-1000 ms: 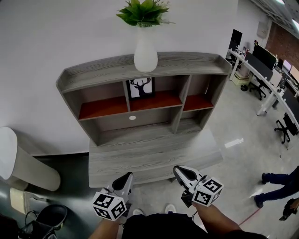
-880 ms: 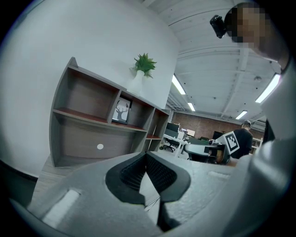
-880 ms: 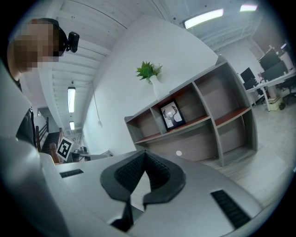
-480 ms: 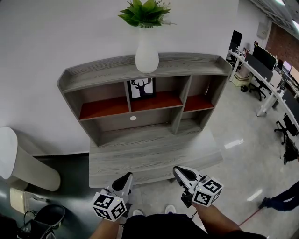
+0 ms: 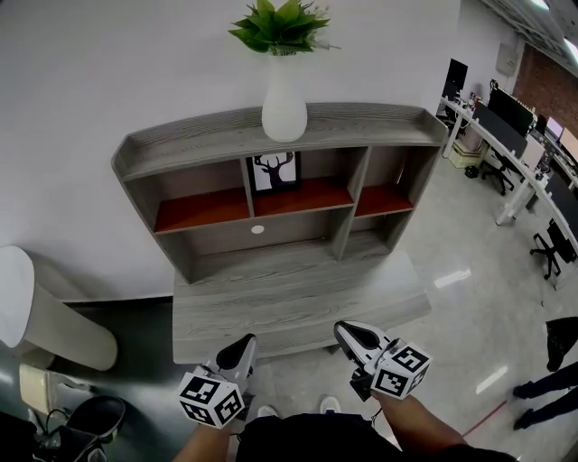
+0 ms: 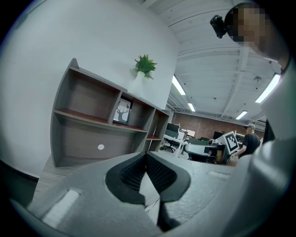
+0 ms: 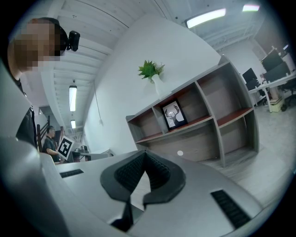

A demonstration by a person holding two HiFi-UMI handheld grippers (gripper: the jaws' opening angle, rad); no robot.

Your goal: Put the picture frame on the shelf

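Left gripper (image 5: pixel 245 342) and right gripper (image 5: pixel 347 330) were held side by side at the near edge of the desk (image 5: pixel 289 302), well apart from the shelf (image 5: pixel 271 129) and pointed toward it. In the left gripper view the left jaws were seen pressed together at their tips, with nothing caught between them. In the right gripper view the right jaws were likewise closed and empty. The frame (image 5: pixel 274 170) was set upright in the middle upper compartment of the shelf, on the red-brown board, close beside that compartment's left divider. A black deer head on a white ground was shown in it. A white vase (image 5: pixel 284 104) was placed on the top board, almost straight above the frame, and a green plant (image 5: pixel 278 24) was carried in it. A small white spot (image 5: pixel 257 229) was seen on the back panel below the frame. Off to the right, office tables (image 5: pixel 506 135) and chairs (image 5: pixel 553 248) were lined up, and a person's legs (image 5: pixel 542 397) were caught at the edge of the head view.
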